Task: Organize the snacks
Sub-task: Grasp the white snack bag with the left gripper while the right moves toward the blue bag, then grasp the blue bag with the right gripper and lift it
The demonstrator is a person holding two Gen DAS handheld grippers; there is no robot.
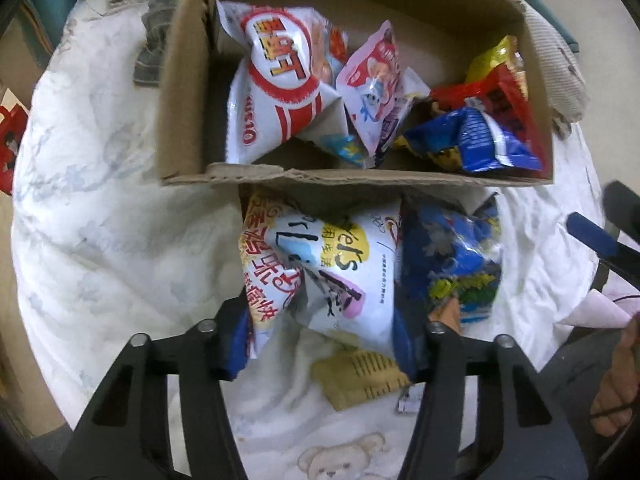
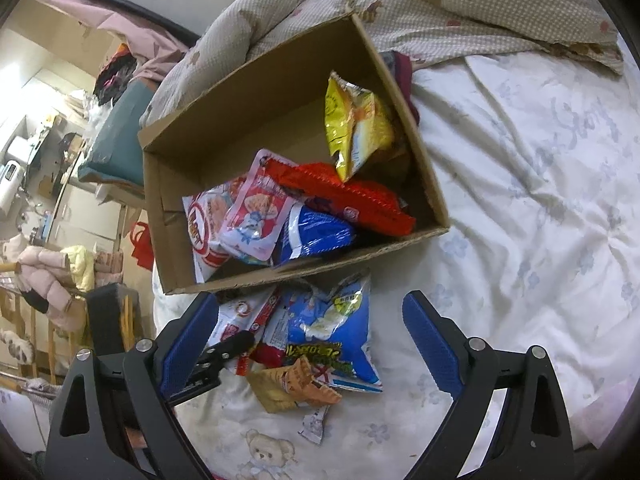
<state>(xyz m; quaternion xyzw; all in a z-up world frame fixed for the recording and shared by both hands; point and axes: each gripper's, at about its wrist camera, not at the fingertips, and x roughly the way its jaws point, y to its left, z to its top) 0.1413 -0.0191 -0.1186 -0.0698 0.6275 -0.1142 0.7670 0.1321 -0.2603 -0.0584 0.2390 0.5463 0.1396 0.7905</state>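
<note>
The left gripper (image 1: 320,336) clamps the white snack bag (image 1: 340,276) just short of the cardboard box (image 1: 188,92) straight ahead, while the right gripper (image 2: 312,344) hangs wide open nearby.

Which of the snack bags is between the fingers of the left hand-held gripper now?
The white bag with black handwriting-style letters, outside the cardboard box. The left hand-held gripper grips it; the blue bag beside it lies free.
</note>
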